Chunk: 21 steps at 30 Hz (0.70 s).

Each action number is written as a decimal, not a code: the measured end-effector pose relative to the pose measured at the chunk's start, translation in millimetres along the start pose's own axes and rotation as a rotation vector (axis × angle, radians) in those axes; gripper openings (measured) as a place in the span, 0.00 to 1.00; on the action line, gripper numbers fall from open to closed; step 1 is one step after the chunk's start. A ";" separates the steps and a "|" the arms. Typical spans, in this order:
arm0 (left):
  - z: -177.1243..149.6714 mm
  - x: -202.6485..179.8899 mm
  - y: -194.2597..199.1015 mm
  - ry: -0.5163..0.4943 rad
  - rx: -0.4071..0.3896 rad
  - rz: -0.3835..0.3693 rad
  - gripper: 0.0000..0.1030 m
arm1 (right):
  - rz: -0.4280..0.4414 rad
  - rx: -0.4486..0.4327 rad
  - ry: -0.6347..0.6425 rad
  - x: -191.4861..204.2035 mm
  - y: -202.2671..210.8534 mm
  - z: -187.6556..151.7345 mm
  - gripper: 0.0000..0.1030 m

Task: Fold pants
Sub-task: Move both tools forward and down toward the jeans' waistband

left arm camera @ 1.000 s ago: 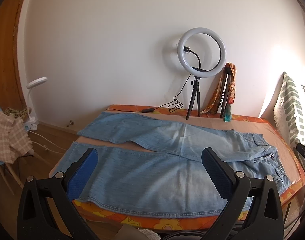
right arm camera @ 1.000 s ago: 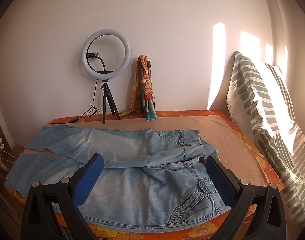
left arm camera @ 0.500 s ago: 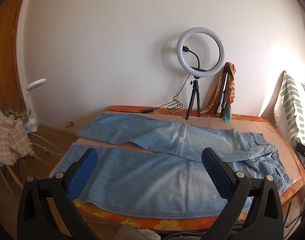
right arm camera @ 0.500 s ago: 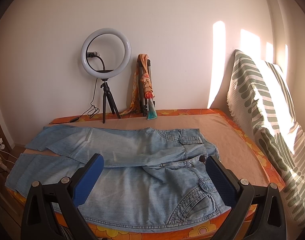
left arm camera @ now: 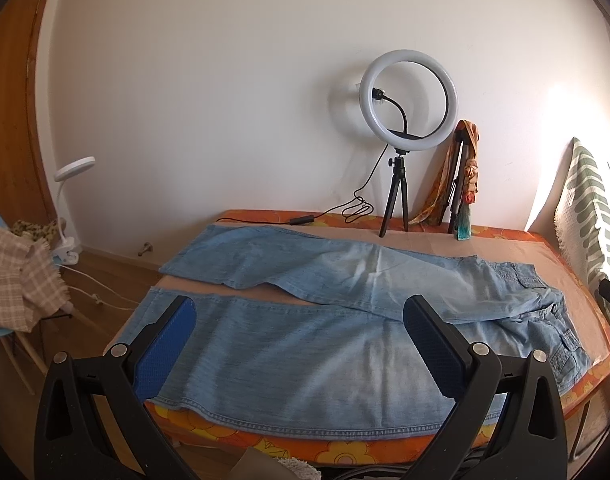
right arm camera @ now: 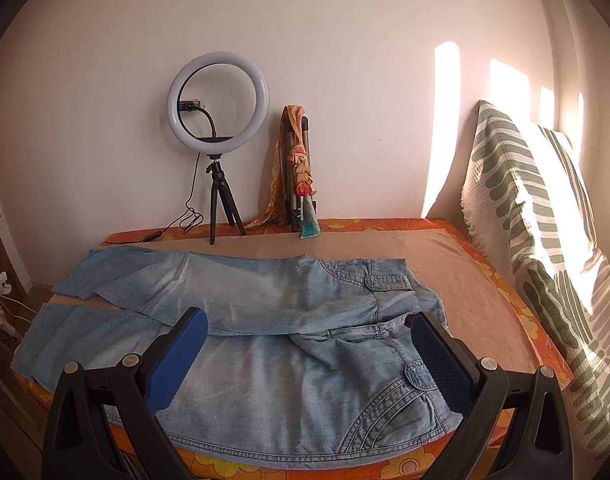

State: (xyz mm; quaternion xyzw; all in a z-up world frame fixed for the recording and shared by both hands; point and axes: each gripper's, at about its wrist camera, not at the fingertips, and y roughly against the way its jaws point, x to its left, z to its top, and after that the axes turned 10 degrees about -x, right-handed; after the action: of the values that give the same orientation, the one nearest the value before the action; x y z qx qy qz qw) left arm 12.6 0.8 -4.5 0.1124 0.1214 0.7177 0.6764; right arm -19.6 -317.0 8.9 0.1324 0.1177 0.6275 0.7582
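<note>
My left gripper (left arm camera: 299, 330) spread wide, holding nothing, above near leg of pants (left arm camera: 345, 316). My right gripper (right arm camera: 309, 346) also spread, empty, over waist end. Pants flat mid-frame on bed (right arm camera: 445, 256), legs toward frame left. Ring light (right arm camera: 218, 104) upper centre-left.

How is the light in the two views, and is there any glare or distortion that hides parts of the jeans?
Right wrist view: sun patches on the wall wash out the striped cushion; the jeans stay evenly lit and sharp. Left wrist view: glare only at the right wall; the jeans read clearly. Both views: fisheye bends the edges, dark corners.
</note>
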 end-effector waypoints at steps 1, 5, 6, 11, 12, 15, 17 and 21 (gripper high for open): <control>-0.3 1.4 -1.6 -0.001 0.001 0.004 1.00 | 0.002 0.000 0.003 0.8 -1.3 0.9 1.00; 0.4 4.5 -9.7 -0.013 0.003 0.019 1.00 | 0.014 0.002 0.020 5.1 -11.9 6.8 1.00; 1.0 5.5 -13.1 -0.019 0.005 0.024 1.00 | 0.021 0.004 0.023 6.1 -14.5 8.4 1.00; 0.6 16.0 -39.7 -0.050 0.045 0.028 1.00 | 0.078 0.016 0.038 6.8 -36.9 24.6 1.00; -0.3 20.1 -46.2 -0.053 0.060 0.029 1.00 | 0.079 0.011 0.043 6.4 -42.3 29.0 1.00; -1.8 33.2 -65.7 -0.040 0.108 0.000 1.00 | 0.086 -0.006 0.075 6.1 -59.5 42.8 1.00; -1.6 40.7 -78.4 -0.040 0.131 0.006 1.00 | 0.102 -0.003 0.110 8.2 -75.6 51.5 1.00; 0.5 56.5 -104.3 -0.023 0.137 -0.043 0.99 | 0.159 0.042 0.178 16.0 -119.6 63.4 1.00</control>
State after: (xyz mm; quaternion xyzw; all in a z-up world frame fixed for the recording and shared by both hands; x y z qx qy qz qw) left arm 107.7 63.0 -38.3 0.1642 0.1647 0.6916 0.6838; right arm 115.3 -325.8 26.5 0.1011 0.1866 0.6921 0.6899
